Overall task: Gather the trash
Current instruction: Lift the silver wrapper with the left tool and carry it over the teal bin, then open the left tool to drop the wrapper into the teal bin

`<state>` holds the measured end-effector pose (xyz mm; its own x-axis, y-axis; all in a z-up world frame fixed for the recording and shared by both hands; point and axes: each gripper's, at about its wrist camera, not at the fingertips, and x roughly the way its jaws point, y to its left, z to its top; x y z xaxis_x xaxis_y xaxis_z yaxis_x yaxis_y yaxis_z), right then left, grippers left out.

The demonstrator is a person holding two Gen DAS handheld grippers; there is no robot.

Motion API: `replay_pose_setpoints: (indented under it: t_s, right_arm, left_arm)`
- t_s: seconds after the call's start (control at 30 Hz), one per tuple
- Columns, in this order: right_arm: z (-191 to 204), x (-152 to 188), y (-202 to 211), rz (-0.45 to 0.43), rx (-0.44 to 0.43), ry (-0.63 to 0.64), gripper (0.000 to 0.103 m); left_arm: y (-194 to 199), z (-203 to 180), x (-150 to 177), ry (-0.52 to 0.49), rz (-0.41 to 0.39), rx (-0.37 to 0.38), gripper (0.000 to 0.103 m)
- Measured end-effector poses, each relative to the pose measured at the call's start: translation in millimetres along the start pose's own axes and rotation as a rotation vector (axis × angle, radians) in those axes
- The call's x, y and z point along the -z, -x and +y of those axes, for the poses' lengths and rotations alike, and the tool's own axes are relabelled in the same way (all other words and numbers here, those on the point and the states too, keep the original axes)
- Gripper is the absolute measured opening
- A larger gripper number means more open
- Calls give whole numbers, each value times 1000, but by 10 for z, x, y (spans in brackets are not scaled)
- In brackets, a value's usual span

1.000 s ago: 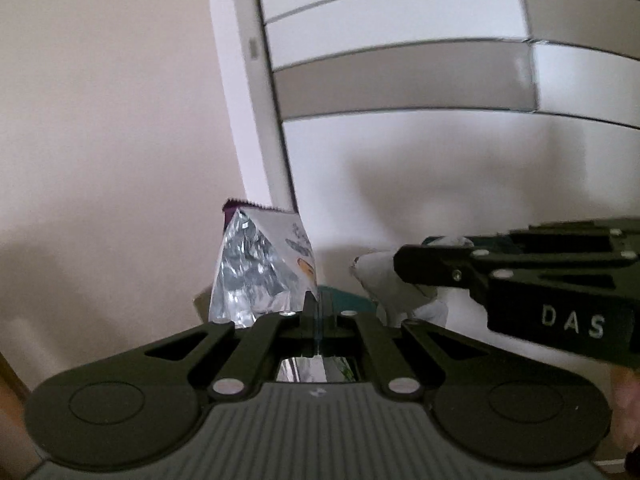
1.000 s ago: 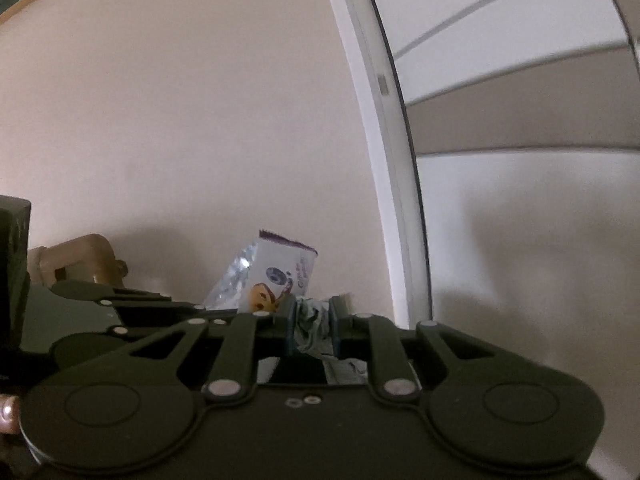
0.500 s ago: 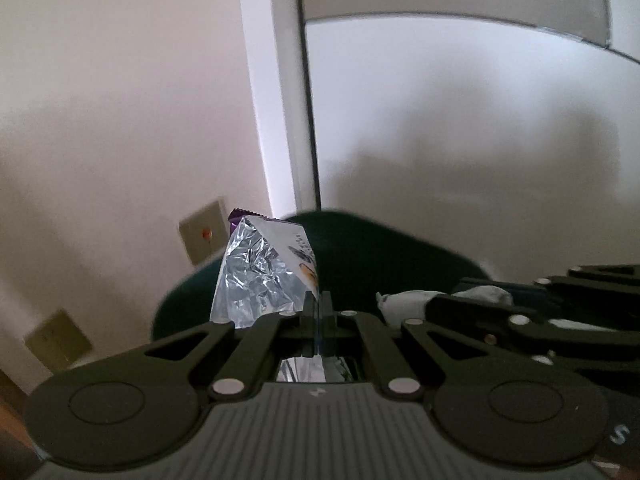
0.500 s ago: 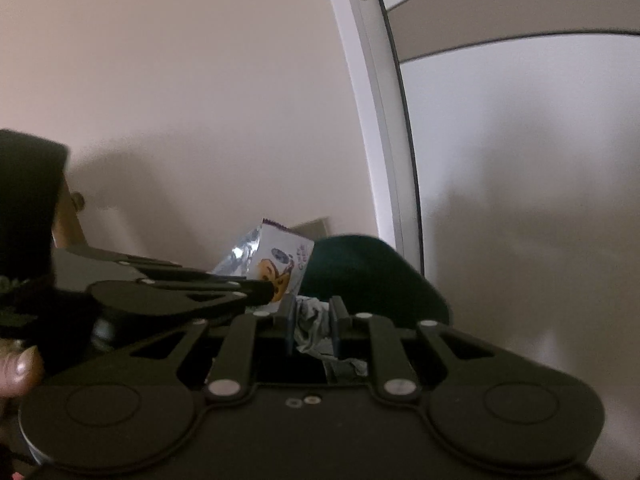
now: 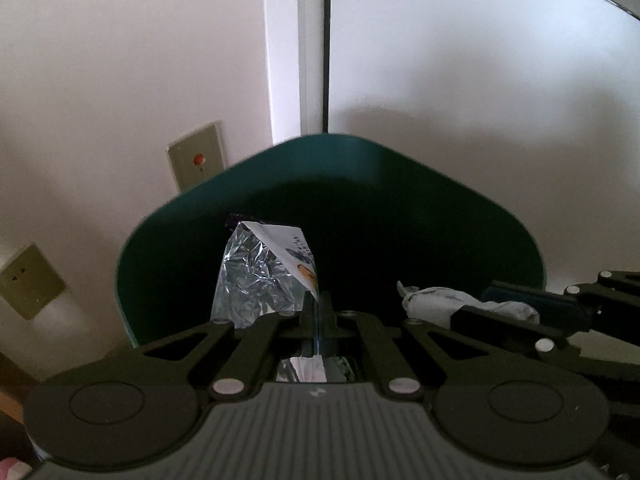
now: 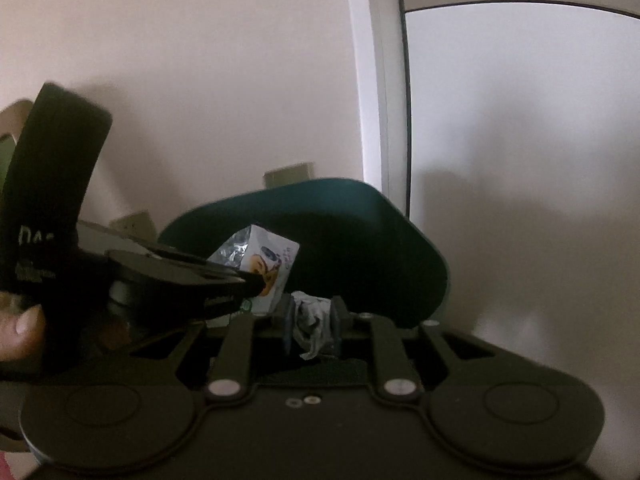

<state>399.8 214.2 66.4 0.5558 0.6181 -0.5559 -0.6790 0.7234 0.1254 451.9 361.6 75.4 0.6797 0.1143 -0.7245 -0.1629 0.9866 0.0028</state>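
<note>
My left gripper (image 5: pixel 318 304) is shut on a silver foil snack wrapper (image 5: pixel 256 276), which sticks up over the mouth of a dark green bin (image 5: pixel 360 148). In the right wrist view that wrapper (image 6: pixel 272 260) and the left gripper (image 6: pixel 250 282) hang in front of the bin (image 6: pixel 420 248). A crumpled grey-white paper (image 6: pixel 312 320) sits between the pads of my right gripper (image 6: pixel 311 318), whose jaws are opening while both pads still touch the paper. The left wrist view shows the same paper (image 5: pixel 436 300) in the right gripper (image 5: pixel 480 306) above the bin's right side.
The bin stands against a cream wall with two socket plates (image 5: pixel 196 160) (image 5: pixel 28 280) to its left. A white door frame (image 5: pixel 296 40) and a pale door (image 5: pixel 480 80) rise behind it. A person's thumb (image 6: pixel 20 328) shows at the left edge.
Both grippers have sunk and tipped downward, bringing the green bin into full view beneath the wrapper and the paper. The right gripper's jaws stand slightly wider around the paper.
</note>
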Motion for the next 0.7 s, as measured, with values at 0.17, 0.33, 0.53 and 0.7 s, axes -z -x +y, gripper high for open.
replay_pose_setpoints:
  t_s: [0.17, 0.33, 0.53, 0.7]
  right_arm:
    - [52, 16, -29, 17, 39, 31, 22]
    - [100, 3, -40, 26, 57, 57, 27]
    - [125, 23, 38, 16, 64, 81, 40]
    - [80, 47, 254, 1, 57, 70, 44]
  left_arm:
    - [-88, 15, -43, 0, 42, 0, 0]
    - [-140, 39, -93, 13, 53, 1, 1]
    - [-103, 69, -1, 31, 48, 8, 4]
    - [-62, 28, 16, 42, 39, 23, 8]
